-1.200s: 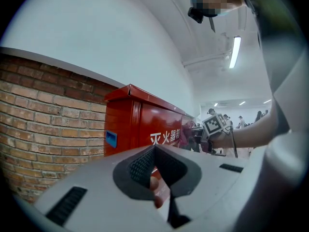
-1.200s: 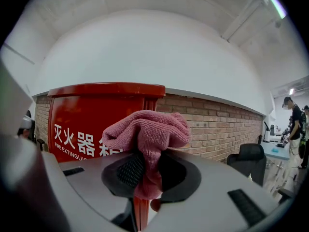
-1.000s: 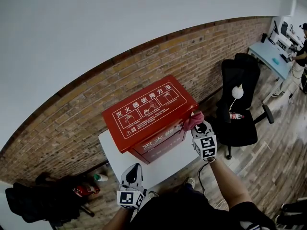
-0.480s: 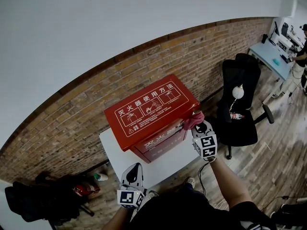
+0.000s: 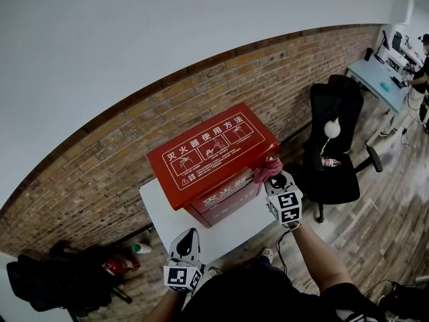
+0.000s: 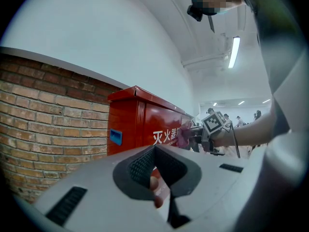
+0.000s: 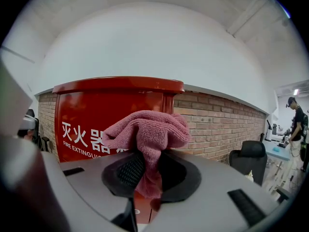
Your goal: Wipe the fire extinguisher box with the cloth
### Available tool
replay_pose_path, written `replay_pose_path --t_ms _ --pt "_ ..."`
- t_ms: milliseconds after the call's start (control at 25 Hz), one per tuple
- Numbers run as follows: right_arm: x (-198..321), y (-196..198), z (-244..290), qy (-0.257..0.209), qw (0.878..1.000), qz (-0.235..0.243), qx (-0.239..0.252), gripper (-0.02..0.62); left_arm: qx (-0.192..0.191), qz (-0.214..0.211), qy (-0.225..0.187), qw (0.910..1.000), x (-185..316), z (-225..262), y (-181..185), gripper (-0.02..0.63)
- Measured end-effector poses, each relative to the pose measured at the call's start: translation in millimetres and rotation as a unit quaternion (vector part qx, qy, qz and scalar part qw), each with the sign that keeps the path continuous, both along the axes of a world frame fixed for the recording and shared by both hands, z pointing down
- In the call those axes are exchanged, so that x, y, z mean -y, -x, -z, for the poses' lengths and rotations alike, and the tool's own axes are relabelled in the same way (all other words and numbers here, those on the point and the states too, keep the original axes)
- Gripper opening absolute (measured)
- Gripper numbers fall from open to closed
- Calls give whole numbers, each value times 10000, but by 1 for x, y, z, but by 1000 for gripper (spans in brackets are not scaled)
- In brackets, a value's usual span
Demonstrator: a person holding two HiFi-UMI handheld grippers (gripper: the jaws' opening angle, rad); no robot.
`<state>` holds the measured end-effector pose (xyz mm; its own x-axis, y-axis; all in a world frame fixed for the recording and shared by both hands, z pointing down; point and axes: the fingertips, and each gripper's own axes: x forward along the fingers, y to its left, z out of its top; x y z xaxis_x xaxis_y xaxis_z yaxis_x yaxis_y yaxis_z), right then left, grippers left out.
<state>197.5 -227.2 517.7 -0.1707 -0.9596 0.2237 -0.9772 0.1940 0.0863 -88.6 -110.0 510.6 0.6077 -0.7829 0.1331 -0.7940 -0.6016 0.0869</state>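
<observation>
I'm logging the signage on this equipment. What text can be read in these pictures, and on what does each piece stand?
"灭火器使用方法": on the lid of the fire extinguisher box.
"灭火器": on the box's front; the rest is hidden behind the cloth.
"FIRE EXTINGUI": beneath that, also cut off by the cloth.
Small print under the lid's pictograms: too small to read.

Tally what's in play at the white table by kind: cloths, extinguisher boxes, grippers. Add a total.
Pink cloth: 1
Red fire extinguisher box: 1
Grippers: 2, the left gripper and the right gripper
Total: 4
</observation>
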Motion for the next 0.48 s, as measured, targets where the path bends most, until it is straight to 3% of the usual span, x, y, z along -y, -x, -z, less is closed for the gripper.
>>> replay_pose_path --t_ms 480 --pt "-8 29 5 -21 9997 240 -18 81 -33 -35 19 10000 -3 -3 6 17"
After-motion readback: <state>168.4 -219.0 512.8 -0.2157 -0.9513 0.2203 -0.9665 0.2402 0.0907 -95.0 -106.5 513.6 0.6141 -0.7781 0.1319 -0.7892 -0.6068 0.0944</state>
